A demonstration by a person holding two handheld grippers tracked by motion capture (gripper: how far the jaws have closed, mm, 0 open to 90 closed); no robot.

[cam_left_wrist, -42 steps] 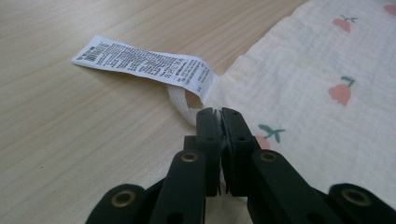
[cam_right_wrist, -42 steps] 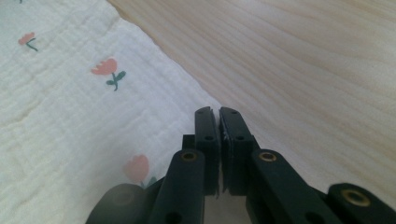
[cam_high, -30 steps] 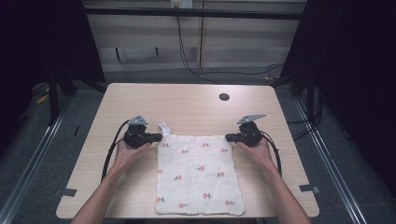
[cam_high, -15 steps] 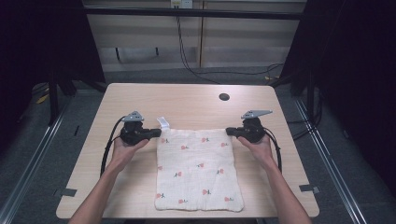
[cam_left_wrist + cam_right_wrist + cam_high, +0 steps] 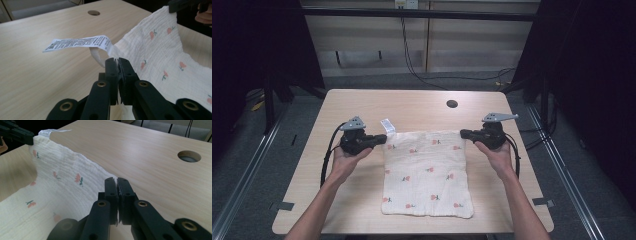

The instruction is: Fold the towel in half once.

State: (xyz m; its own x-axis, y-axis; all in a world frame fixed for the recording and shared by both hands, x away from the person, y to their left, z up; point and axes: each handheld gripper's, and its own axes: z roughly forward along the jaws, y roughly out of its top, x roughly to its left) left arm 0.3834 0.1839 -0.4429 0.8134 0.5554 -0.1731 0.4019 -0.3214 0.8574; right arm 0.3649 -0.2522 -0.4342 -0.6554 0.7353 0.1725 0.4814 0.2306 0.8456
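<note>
In the high view, a soft cloth is spread near the front of the wooden table. Its two far corners are held up, one by each tool. The left gripper is at the cloth's 11 o'clock corner. The right gripper is at the 1 o'clock corner. The far edge is pulled straight between them, most likely so the cloth can be laid flat or folded. The near edge, at 6 o'clock, rests on the table. A small round hole is seen in the table top at about 1 o'clock, well apart from the cloth.

In the left gripper view, the two black jaws are squeezed together on the cloth's corner. A white paper tag with tiny print sticks out at 11 o'clock, joined by a thin white loop. The cloth is cream, crinkly and thin, with little pink flowers on it. It sags a little between the two corners.

In the right gripper view, the jaws are also pressed shut on a cloth corner. The lifted edge runs up to 10 o'clock, where the other tool's dark tip is pinched on it. The table looks smooth, pale and hard.
</note>
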